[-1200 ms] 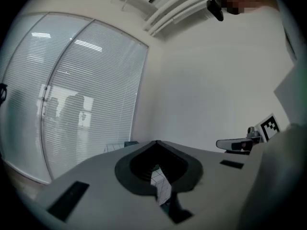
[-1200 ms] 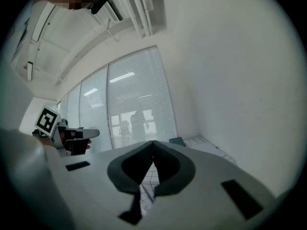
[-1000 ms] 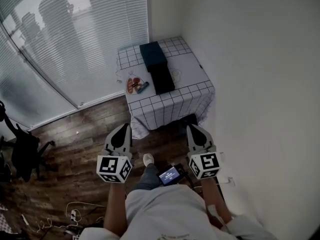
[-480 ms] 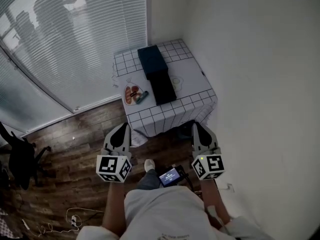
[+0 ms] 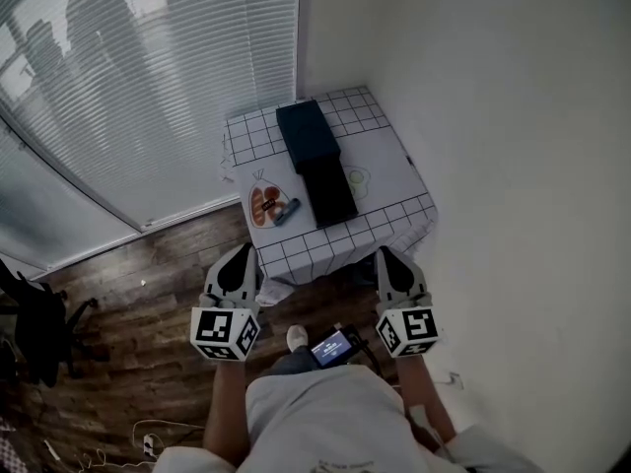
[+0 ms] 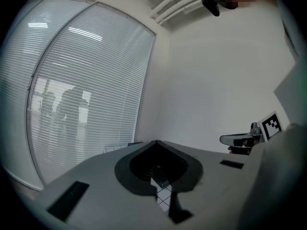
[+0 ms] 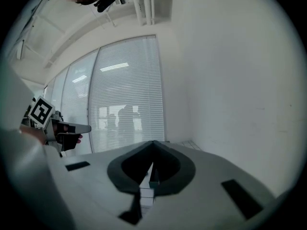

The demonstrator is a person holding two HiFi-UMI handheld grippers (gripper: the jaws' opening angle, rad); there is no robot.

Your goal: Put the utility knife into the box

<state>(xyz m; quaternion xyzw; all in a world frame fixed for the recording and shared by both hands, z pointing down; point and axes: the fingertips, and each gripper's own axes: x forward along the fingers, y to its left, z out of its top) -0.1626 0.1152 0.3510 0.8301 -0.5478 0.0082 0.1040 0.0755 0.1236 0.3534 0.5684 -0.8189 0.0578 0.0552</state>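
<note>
A small table [image 5: 386, 177] with a grid-pattern cloth stands in the corner. On it lies a dark open box [image 5: 306, 134], with a second dark part [image 5: 328, 190] just in front of it. The utility knife [image 5: 286, 211], blue and small, lies to the left of that part, beside an orange patch [image 5: 263, 205]. My left gripper [image 5: 240, 255] and right gripper [image 5: 387, 256] are held side by side above the floor, short of the table's near edge. Both are shut and hold nothing. The jaw tips meet in the left gripper view [image 6: 157, 142] and in the right gripper view [image 7: 153, 142].
Window blinds [image 5: 148, 87] run along the left and a white wall [image 5: 513, 146] closes the right. The wooden floor [image 5: 138, 304] lies between me and the table. A black chair [image 5: 35, 323] stands far left, cables [image 5: 118, 446] lie on the floor, and a small screen [image 5: 333, 347] hangs at my waist.
The table has come a little nearer and shifted right in the head view. Both grippers stay shut and at the same height before the body.
</note>
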